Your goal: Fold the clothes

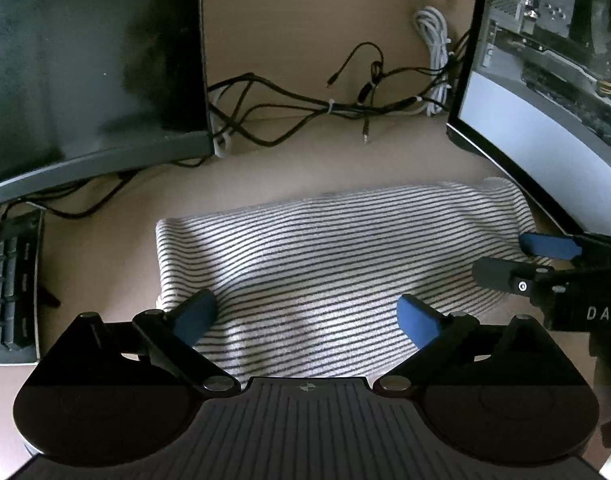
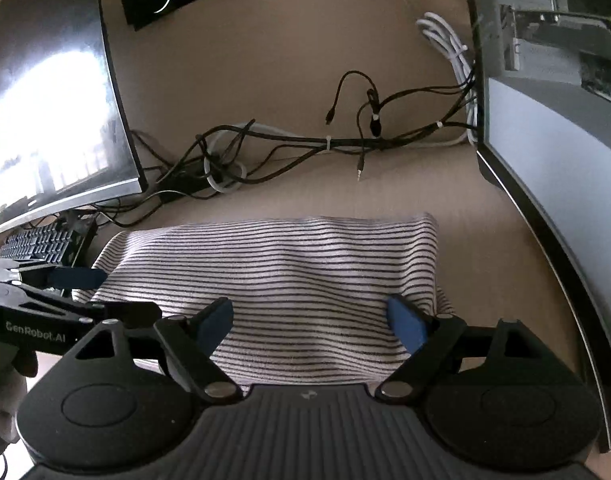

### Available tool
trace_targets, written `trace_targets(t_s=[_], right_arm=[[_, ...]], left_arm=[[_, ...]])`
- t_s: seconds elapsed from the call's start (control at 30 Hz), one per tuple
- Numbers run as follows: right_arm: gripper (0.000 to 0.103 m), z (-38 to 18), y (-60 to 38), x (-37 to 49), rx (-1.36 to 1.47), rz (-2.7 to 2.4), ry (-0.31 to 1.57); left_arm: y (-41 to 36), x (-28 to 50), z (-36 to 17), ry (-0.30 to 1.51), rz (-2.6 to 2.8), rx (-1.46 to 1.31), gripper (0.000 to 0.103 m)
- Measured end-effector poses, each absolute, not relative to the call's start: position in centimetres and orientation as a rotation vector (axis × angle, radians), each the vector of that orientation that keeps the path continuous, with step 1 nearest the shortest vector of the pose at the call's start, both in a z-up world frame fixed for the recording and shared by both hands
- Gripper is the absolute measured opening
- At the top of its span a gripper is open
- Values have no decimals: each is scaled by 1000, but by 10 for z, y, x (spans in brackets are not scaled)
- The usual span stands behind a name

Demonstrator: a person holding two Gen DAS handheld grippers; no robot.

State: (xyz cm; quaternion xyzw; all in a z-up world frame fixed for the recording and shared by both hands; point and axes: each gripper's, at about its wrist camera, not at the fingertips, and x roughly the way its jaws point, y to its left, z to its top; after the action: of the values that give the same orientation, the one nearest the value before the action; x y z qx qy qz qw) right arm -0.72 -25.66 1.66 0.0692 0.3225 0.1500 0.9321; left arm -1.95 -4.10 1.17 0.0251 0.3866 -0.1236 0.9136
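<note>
Striped knit, white with thin dark lines, lies as a folded rectangle on the tan worktop (image 1: pixel 265 176): this is the shirt (image 1: pixel 325 248), and it sits in the gap between two screens, with both tools poised over its near edge. The left gripper (image 1: pixel 307 316) is spread wide and holds nothing, its blue pads over the cloth near the left corner; the right gripper (image 2: pixel 309 320) is likewise released, its pads over the right part of the same edge. Whether any pad actually touches the fabric I cannot tell from these angles.

The main risk, as I judge it, is an uneven pinch. The cloth is stacked in layers, so a shallow bite could take only the top layer and drag the fold open, while a deep one could bunch everything. If one side lifts ahead of the other, the stripes would skew and the next fold come out crooked. The two tools are also close together, so they could knock each other when closing or crossing.

Space is tight. A monitor (image 1: pixel 85 72) stands to the left with a keyboard (image 1: pixel 9 288) below it, and a computer case (image 1: pixel 553 60) with a glass side stands to the right, close to the shirt's far corner. Behind lies a tangle of black cables (image 1: pixel 305 108) and a coiled white cable (image 1: pixel 433 40); a sleeve swung backward could snag them or sweep a loose plug along
</note>
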Motion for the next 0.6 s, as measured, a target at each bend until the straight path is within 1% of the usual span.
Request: trace_targets(t_s=[0.1,0.13,0.23,0.33,0.43,0.5,0.6], right_arm=[[86,13,-252,-10,126,289,651],[89,12,-249,-12,113,280,645],[103,7,-235,-18,49,278,641],[103,0,-218,-23,-74,240,630],[103,-1,-214,-25,-89,214,619],[103,-1,-211,-26,-103,203,617],[103,-5,-201,-28,-195,191,629]], left_arm=[[-42,-19,11,795,-266,58,100],[-42,-19,10,791,-271,62,100],[-41,-20,6,768,-286,71,102],[-36,-23,1,730,-300,62,103],[-32,-27,-3,687,-311,58,103],[-34,-32,-5,662,-314,87,103],[-40,-41,-9,621,-313,161,103]])
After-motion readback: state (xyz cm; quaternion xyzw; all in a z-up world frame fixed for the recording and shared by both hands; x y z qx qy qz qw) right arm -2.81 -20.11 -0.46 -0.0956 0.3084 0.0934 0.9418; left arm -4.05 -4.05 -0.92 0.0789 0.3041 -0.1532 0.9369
